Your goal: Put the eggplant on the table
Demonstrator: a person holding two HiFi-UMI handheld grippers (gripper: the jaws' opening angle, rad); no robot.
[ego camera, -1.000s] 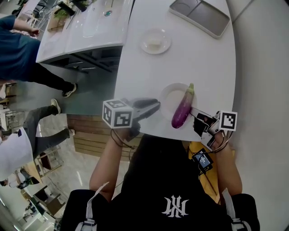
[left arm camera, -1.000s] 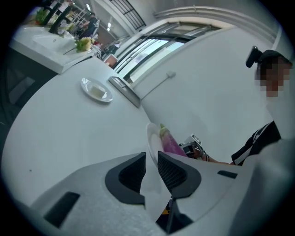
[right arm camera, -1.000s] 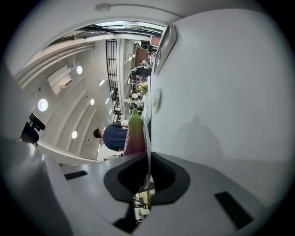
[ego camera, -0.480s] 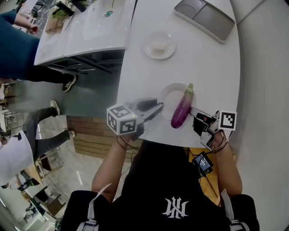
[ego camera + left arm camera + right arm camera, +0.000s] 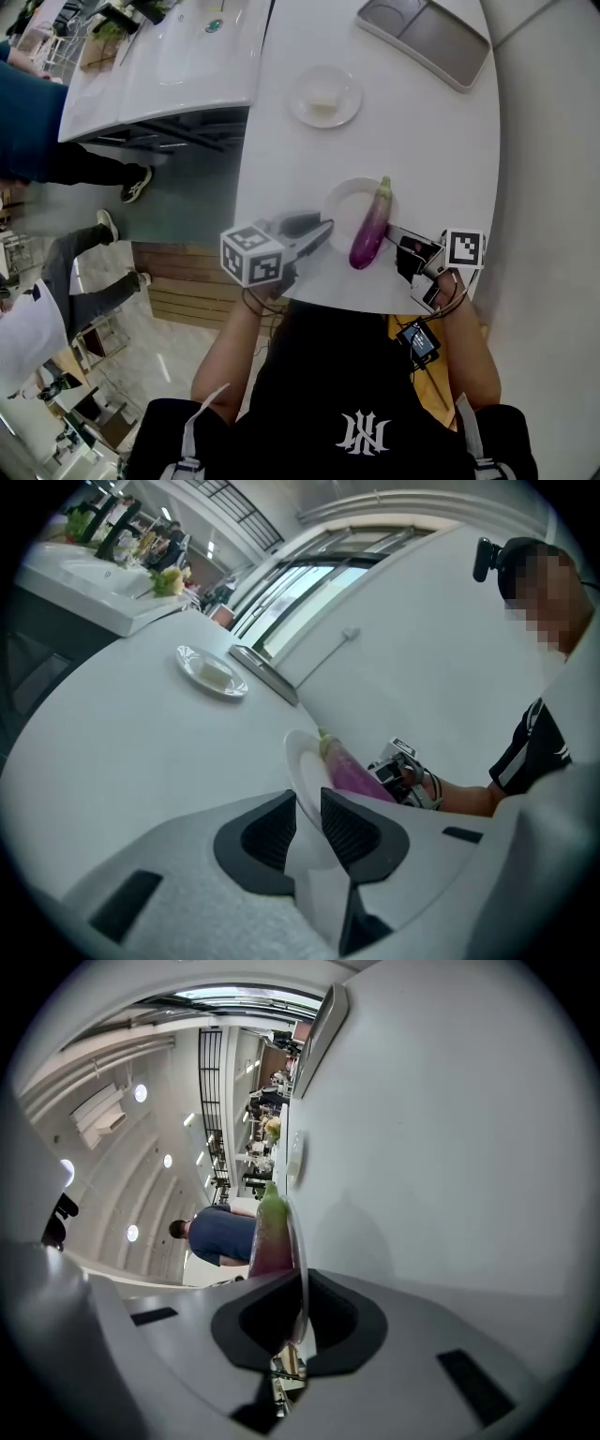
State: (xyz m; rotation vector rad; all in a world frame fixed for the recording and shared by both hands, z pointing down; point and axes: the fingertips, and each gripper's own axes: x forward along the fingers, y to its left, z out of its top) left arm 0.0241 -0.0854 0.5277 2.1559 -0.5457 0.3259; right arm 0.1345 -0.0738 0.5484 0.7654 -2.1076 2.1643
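A purple eggplant (image 5: 368, 232) with a green stem lies across a small white plate (image 5: 347, 199), just above the near edge of the white table (image 5: 422, 131). My left gripper (image 5: 323, 230) is shut on the plate's left rim, and my right gripper (image 5: 392, 232) is shut on its right rim beside the eggplant. In the left gripper view the plate's rim (image 5: 302, 780) runs between the left gripper's (image 5: 305, 799) pads, with the eggplant (image 5: 352, 772) behind. In the right gripper view the right gripper (image 5: 300, 1283) pinches the thin rim (image 5: 298, 1241), next to the eggplant (image 5: 272, 1232).
Farther back on the table stand a saucer with a pale lump (image 5: 325, 97) and a grey tray (image 5: 424, 33). A white sink counter (image 5: 169, 56) lies to the left across a gap. People stand on the floor at far left (image 5: 37, 141).
Both grippers, with the plate and eggplant between them, have sunk a little toward the table and drifted slightly left in the head view. Both grips are unchanged.
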